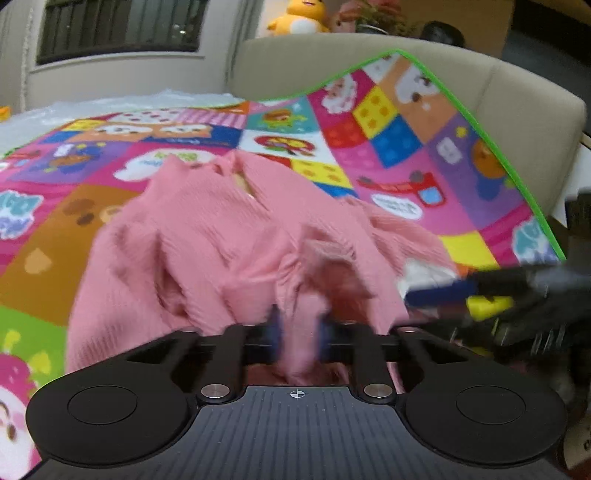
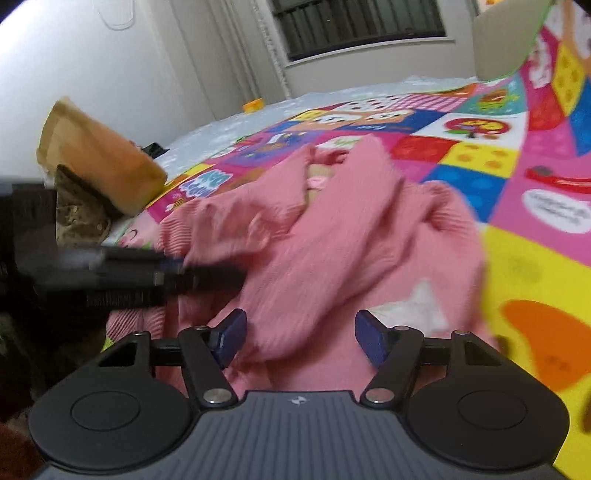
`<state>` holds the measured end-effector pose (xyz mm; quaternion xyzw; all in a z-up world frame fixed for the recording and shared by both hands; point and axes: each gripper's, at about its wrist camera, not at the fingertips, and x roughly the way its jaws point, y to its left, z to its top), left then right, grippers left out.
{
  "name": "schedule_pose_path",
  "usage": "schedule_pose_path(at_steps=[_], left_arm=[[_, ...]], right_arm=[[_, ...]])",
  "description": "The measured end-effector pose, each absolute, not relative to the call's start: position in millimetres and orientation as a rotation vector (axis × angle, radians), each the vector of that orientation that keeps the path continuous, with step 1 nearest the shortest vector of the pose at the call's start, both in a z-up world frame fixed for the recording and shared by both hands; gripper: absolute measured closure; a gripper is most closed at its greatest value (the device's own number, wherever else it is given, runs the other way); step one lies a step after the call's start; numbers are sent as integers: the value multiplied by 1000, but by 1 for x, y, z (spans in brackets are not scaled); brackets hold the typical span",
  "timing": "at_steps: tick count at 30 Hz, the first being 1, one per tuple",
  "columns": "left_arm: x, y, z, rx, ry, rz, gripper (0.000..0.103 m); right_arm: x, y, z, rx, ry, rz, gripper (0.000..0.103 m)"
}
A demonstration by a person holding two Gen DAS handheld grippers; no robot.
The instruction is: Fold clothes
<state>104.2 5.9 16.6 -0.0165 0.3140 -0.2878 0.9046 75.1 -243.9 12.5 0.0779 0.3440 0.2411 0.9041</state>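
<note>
The left gripper [image 1: 298,334] has its two blue pads close together, and a bunch of the pink ribbed garment [image 1: 236,236] is pinched between them. The garment lies crumpled on the colourful play mat [image 1: 369,147], spreading away from the pads toward the middle of the mat. Only the left wrist view shows the beige sofa back [image 1: 517,92] with the far edge of the mat leaning up against it, and a yellow plush toy [image 1: 301,18] on top, behind the sofa. At the right edge of this view the other gripper appears from the side, blurred, with a blue and a yellow part.

In the right wrist view, the brown cushion [image 2: 99,158] lies at the left edge of the mat, with a patterned cloth [image 2: 77,214] under it; the left view does not show these. Next to them the left gripper is seen from the side, dark and blurred, reaching into the pink fabric. The right gripper [image 2: 301,338] has its jaws wide apart; the pink garment lies between and beneath the blue pads [image 2: 232,332], but they do not close on it. A white patch [image 2: 417,302] shows just beside the right pad.
</note>
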Motion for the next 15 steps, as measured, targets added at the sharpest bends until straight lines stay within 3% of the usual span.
schedule_pose_path(at_steps=[1,3,5,11,15], left_arm=[[111,13,23,-55,640,-587,87],[125,27,36,-95,622,-569,88],[144,47,54,-112,590,-527,90],[209,136,104,-112,443,-225,91],[245,198,106,-170,411,-24,92]], right_arm=[[79,-238,10,162,716,519,52],[87,-226,8,156,724,562,79],[100,-216,12,115,726,580,94],[162,-264,92,-89,496,366,96],[223,-339,120,-121,439,74,97]])
